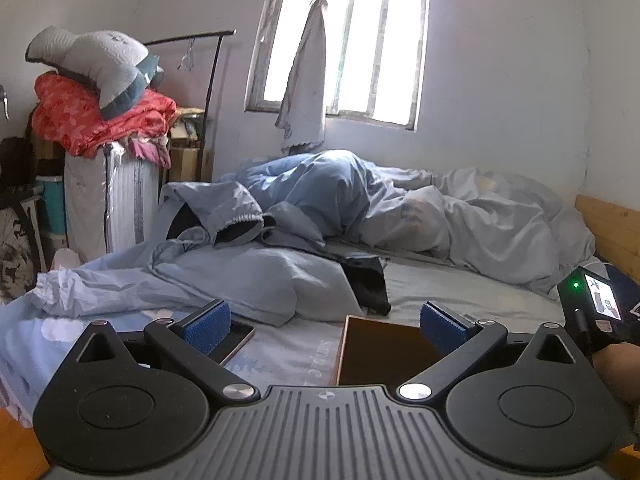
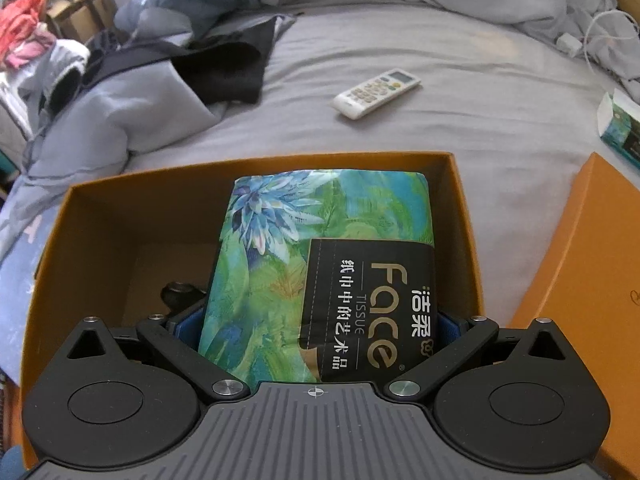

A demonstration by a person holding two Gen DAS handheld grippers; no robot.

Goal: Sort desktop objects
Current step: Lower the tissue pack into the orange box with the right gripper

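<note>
My right gripper (image 2: 316,328) is shut on a green and blue tissue pack (image 2: 320,256) and holds it inside the open orange box (image 2: 256,164) on the bed. A small dark object (image 2: 178,294) lies on the box floor to the left of the pack. A white remote (image 2: 378,92) lies on the grey sheet beyond the box. My left gripper (image 1: 324,322) is open and empty, low over the bed. A phone (image 1: 236,338) lies under its left finger and the orange box (image 1: 380,344) shows between its fingers.
The orange box lid (image 2: 576,264) lies right of the box. A second tissue pack (image 2: 620,124) sits at the far right. Crumpled blue bedding (image 1: 320,208) and dark clothes (image 2: 228,68) lie across the bed. A white charger cable (image 2: 588,36) lies at the back right.
</note>
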